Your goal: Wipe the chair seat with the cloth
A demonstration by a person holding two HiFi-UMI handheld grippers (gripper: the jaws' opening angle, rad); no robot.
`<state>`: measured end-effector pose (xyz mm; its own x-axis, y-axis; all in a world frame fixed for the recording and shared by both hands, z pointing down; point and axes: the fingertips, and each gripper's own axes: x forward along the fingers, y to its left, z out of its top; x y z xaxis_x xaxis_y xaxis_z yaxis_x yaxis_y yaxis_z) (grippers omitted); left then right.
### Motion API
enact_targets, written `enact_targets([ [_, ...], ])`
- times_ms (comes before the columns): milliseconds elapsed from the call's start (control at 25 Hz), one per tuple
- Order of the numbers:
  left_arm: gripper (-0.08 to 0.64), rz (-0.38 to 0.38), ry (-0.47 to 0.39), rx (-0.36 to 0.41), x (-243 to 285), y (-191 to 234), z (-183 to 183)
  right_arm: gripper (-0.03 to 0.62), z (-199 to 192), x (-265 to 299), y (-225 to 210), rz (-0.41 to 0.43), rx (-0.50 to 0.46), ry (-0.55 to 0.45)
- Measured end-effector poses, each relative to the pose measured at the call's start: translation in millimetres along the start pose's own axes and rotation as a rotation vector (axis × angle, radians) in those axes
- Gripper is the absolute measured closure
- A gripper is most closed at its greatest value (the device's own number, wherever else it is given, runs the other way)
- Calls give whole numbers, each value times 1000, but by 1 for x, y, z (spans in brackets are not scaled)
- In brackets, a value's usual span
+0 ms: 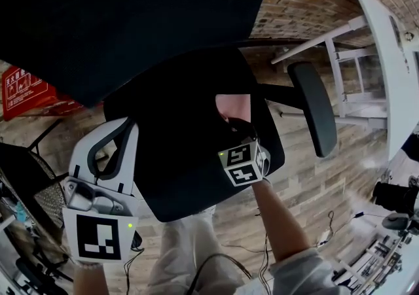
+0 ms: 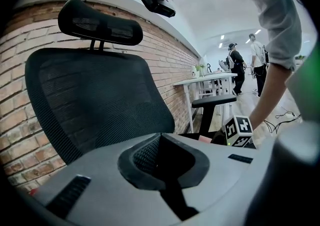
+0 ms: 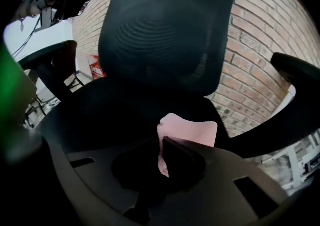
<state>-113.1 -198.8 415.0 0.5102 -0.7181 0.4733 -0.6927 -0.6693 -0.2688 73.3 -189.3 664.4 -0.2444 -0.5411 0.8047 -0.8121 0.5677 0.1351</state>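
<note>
Standing by brick wall (image 3: 260, 24): black office chair (image 1: 131, 12), seat (image 1: 177, 163) below head camera. Left gripper (image 1: 121, 131) at seat's left edge, jaws together, nothing between. Right gripper (image 1: 237, 131) over seat's right part, jaws clamped on pink cloth (image 1: 234, 107); cloth spread on seat.

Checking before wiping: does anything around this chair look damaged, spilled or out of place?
Nothing stands out. The pink cloth is pinched in the right claw over the black chair seat, which shows no spill or tear; the left claw hangs empty beside the seat.
</note>
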Motion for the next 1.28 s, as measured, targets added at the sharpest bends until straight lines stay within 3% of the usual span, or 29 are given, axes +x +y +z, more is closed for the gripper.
enact_targets([
  [240, 541, 30, 4, -8, -12, -1, -3, 543, 1, -6, 57, 101, 46, -24],
  [960, 541, 92, 14, -4, -36, -1, -4, 543, 18, -64, 270, 524, -130, -118],
  [1280, 541, 101, 20, -12, -42, -4, -7, 543, 9, -77, 296, 574, -139, -118],
])
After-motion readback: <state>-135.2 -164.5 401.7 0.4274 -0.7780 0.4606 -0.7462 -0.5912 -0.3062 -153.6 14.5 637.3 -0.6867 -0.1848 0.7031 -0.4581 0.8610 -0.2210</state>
